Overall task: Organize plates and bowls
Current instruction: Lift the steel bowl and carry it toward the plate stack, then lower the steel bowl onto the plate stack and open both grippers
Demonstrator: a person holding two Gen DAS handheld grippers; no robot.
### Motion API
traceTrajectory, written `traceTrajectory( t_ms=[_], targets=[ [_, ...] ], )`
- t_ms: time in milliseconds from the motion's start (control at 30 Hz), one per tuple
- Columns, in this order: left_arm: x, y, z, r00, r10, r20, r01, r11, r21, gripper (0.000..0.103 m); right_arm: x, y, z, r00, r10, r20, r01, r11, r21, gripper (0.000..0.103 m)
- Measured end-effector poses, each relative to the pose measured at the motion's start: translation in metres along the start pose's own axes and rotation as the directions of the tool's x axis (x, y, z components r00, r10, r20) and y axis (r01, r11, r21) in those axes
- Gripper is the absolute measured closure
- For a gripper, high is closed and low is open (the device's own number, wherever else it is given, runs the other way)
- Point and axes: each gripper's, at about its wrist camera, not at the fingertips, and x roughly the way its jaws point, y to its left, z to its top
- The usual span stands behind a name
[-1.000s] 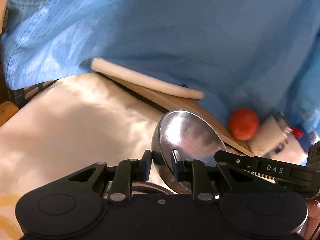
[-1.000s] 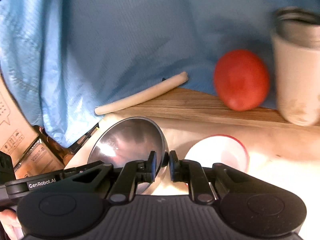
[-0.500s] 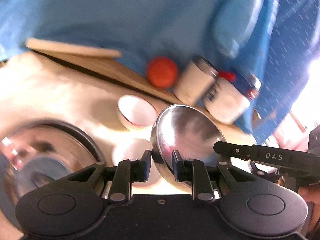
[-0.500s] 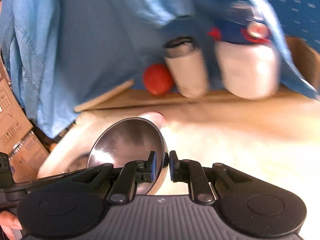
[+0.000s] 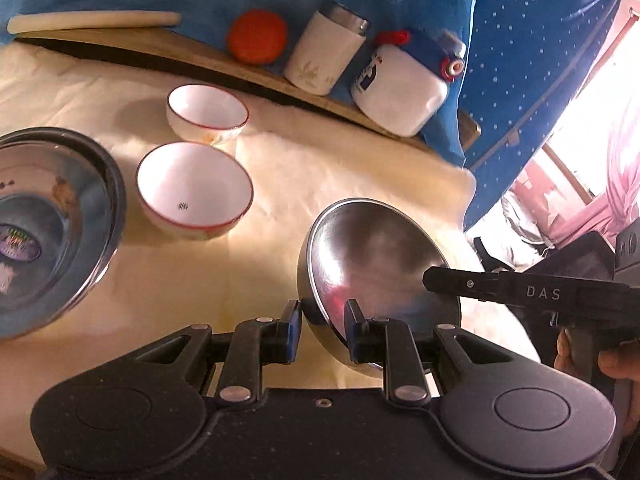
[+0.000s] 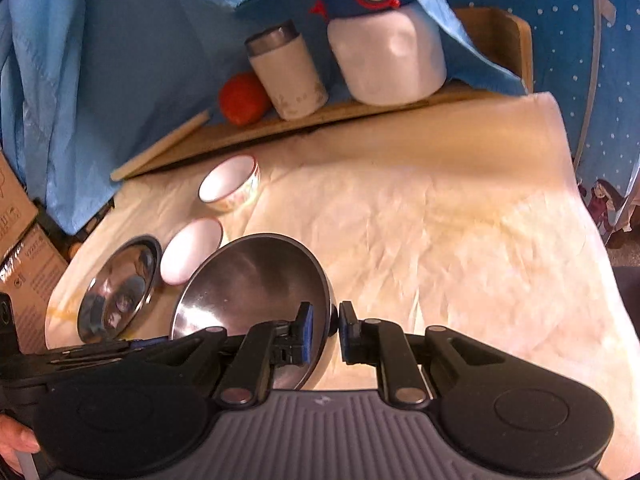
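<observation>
A steel bowl [image 5: 376, 264] hangs tilted above the cream tablecloth, held from both sides. My left gripper [image 5: 322, 320] is shut on its left rim. My right gripper [image 6: 325, 320] is shut on the opposite rim of the same steel bowl [image 6: 248, 280], and one of its black fingers [image 5: 520, 292] reaches in from the right in the left wrist view. Two white red-rimmed bowls [image 5: 194, 190] [image 5: 207, 112] stand upright on the cloth to the left. Beside them lies a wide steel dish [image 5: 52, 232] with a sticker inside.
A wooden board [image 5: 200, 56] along the back carries a pale rolling pin [image 5: 92, 20], a red-orange fruit [image 5: 257, 36], a white tumbler [image 5: 326, 54] and a white jug with a blue lid [image 5: 400, 88]. Blue cloth hangs behind. Cardboard boxes [image 6: 20, 240] stand left of the table.
Both grippers have carried the steel bowl sideways along the table, still gripping its rim. The views swung from blue cloth to the white bowls, steel dish and containers.
</observation>
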Motion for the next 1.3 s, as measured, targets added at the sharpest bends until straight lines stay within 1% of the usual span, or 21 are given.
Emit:
traceTrajectory(
  t_ms=[100, 267, 500, 633, 733, 800, 833, 867, 900, 967, 1000, 1067, 1133, 1200, 1233, 1267, 1300],
  targets=[
    [-0.003, 0.004, -0.005, 1.000, 0.014, -0.011, -0.014, 1.000, 0.006, 0.079, 0.005, 0.003, -0.004, 1.000, 0.014, -0.016, -0.014, 1.000, -0.005, 0.087],
    [-0.013, 0.015, -0.010, 0.999, 0.041, -0.006, -0.041, 0.999, 0.003, 0.079, 0.014, 0.012, -0.008, 0.999, 0.039, -0.032, -0.039, 0.999, -0.016, 0.087],
    [-0.021, 0.029, -0.008, 0.996, 0.085, 0.003, -0.085, 0.996, -0.015, 0.079, 0.030, 0.027, -0.005, 0.996, 0.067, -0.055, -0.070, 0.997, -0.042, 0.087],
    [-0.021, 0.038, -0.007, 0.997, 0.076, 0.002, -0.076, 0.997, -0.032, 0.077, 0.035, 0.032, -0.004, 0.995, 0.081, -0.059, -0.083, 0.995, -0.045, 0.084],
    [-0.022, 0.041, -0.009, 0.998, 0.060, 0.016, -0.059, 0.998, -0.033, 0.075, 0.036, 0.032, -0.003, 0.995, 0.086, -0.059, -0.088, 0.995, -0.041, 0.082],
    [-0.023, 0.043, -0.010, 0.998, 0.060, 0.023, -0.059, 0.998, -0.026, 0.070, 0.037, 0.031, -0.003, 0.995, 0.079, -0.056, -0.082, 0.996, -0.045, 0.081],
    [-0.023, 0.044, -0.011, 0.998, 0.060, 0.027, -0.060, 0.998, -0.024, 0.065, 0.038, 0.030, -0.004, 0.996, 0.076, -0.056, -0.079, 0.996, -0.046, 0.080],
    [-0.024, 0.046, -0.012, 0.998, 0.061, 0.029, -0.061, 0.998, -0.026, 0.059, 0.039, 0.029, -0.004, 0.996, 0.076, -0.056, -0.078, 0.996, -0.045, 0.077],
    [-0.025, 0.047, -0.012, 0.998, 0.061, 0.033, -0.060, 0.998, -0.027, 0.058, 0.040, 0.028, -0.003, 0.996, 0.076, -0.055, -0.079, 0.996, -0.042, 0.075],
    [-0.028, 0.049, -0.012, 0.998, 0.054, 0.043, -0.053, 0.998, -0.021, 0.054, 0.041, 0.025, -0.001, 0.996, 0.079, -0.050, -0.081, 0.996, -0.033, 0.065],
    [-0.030, 0.050, -0.011, 0.998, 0.052, 0.048, -0.052, 0.999, -0.011, 0.052, 0.042, 0.023, 0.000, 0.996, 0.079, -0.047, -0.081, 0.996, -0.031, 0.062],
    [-0.034, 0.049, -0.010, 0.997, 0.053, 0.062, -0.053, 0.999, 0.009, 0.043, 0.042, 0.021, 0.002, 0.996, 0.080, -0.039, -0.081, 0.996, -0.027, 0.051],
    [-0.038, 0.048, -0.008, 0.996, 0.053, 0.076, -0.055, 0.998, 0.027, 0.036, 0.043, 0.020, 0.005, 0.996, 0.085, -0.033, -0.086, 0.996, -0.025, 0.044],
    [-0.042, 0.047, -0.005, 0.995, 0.057, 0.084, -0.061, 0.997, 0.048, 0.034, 0.044, 0.020, 0.009, 0.996, 0.089, -0.026, -0.090, 0.996, -0.026, 0.038],
    [-0.044, 0.046, -0.003, 0.994, 0.060, 0.087, -0.065, 0.996, 0.058, 0.032, 0.044, 0.020, 0.009, 0.996, 0.091, -0.021, -0.092, 0.995, -0.026, 0.034],
    [-0.046, 0.046, 0.000, 0.994, 0.062, 0.093, -0.069, 0.995, 0.070, 0.028, 0.044, 0.020, 0.011, 0.995, 0.096, -0.014, -0.096, 0.995, -0.026, 0.029],
    [-0.048, 0.046, 0.003, 0.993, 0.066, 0.101, -0.074, 0.994, 0.080, 0.024, 0.045, 0.020, 0.013, 0.995, 0.099, -0.009, -0.099, 0.995, -0.027, 0.027]
  ],
)
